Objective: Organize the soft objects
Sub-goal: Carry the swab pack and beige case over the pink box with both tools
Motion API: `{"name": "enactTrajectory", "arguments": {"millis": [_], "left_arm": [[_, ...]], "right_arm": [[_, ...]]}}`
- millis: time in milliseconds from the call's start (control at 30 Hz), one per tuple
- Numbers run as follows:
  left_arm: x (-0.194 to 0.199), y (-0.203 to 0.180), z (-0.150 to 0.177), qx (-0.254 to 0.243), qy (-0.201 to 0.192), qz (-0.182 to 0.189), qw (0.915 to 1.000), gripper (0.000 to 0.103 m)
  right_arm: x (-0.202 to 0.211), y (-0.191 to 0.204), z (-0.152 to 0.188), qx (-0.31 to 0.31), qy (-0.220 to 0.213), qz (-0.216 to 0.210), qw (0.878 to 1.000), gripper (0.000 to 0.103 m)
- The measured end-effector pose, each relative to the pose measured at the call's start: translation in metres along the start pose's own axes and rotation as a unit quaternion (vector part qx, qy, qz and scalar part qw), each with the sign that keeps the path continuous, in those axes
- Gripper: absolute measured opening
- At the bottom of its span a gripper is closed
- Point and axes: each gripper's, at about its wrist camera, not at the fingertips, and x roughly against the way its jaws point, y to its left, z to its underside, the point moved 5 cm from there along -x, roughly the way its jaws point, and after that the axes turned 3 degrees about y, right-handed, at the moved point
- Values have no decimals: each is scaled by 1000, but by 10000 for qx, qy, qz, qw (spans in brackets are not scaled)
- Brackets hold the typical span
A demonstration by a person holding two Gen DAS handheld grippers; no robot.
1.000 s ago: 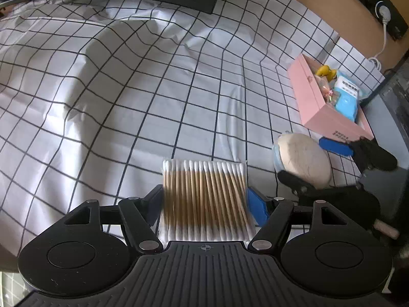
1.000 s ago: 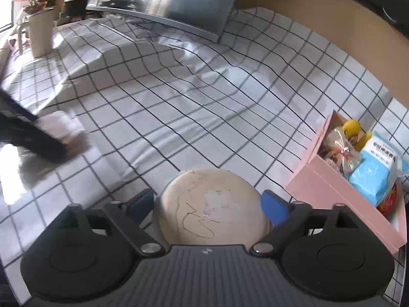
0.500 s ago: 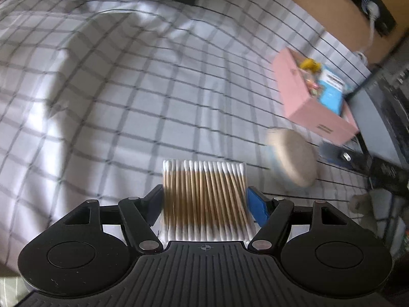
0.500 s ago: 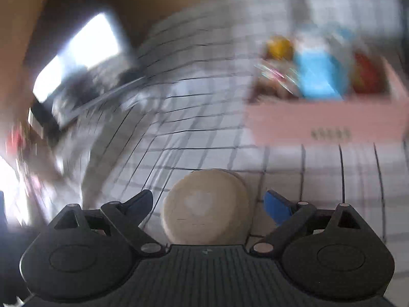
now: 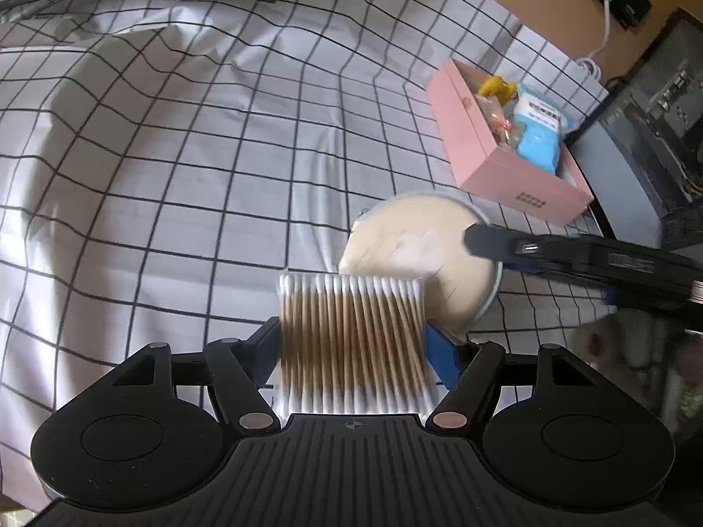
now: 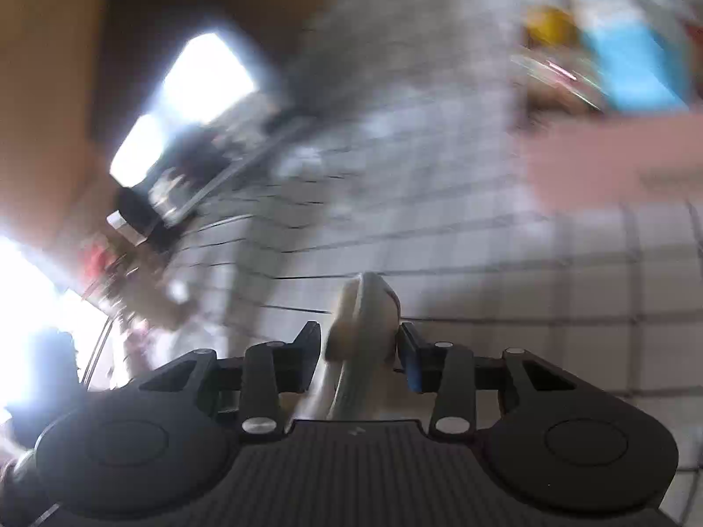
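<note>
Right now the left gripper (image 5: pixel 351 342) is clamping a flat clear pack of wooden cotton swabs with white tips (image 5: pixel 351 342) between its two fingers, one finger pressing each long side of the pack, so the swabs are running away from the camera in a neat row. The pack is sitting in the near middle of the left wrist view, above a white tablecloth with a black grid pattern (image 5: pixel 175 153) that is lying wrinkled across the whole surface.

Just beyond the pack and slightly to its right, a round beige soft pad with a grey rim (image 5: pixel 417 246) is being held up on edge by the right gripper (image 5: pixel 479 241), whose dark fingers are reaching in from the right and closing on the pad's right part. In the blurred right wrist view the same pad (image 6: pixel 362 333) is showing edge-on, pinched between that gripper's (image 6: pixel 358 347) fingers, which are drawn close together around it.

Farther off on the right, an open pink rectangular box (image 5: pixel 496 162) is resting on the cloth, well apart from both grippers. It is holding a blue packet (image 5: pixel 538 131), a yellow item (image 5: pixel 494 85) and a crinkly clear wrapped item (image 5: pixel 498 118).
</note>
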Motion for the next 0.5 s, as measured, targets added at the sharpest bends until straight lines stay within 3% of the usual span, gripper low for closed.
{"name": "enactTrajectory", "arguments": {"millis": [100, 300, 500], "left_arm": [[1, 5, 0, 99, -55, -40, 9999, 74], [7, 21, 8, 342, -136, 12, 9993, 74], [14, 36, 17, 516, -193, 49, 9985, 74]], "right_arm": [[-10, 33, -5, 375, 91, -216, 9990, 41], [-51, 50, -5, 1003, 490, 744, 9910, 43], [-58, 50, 6, 1125, 756, 642, 9887, 42]]}}
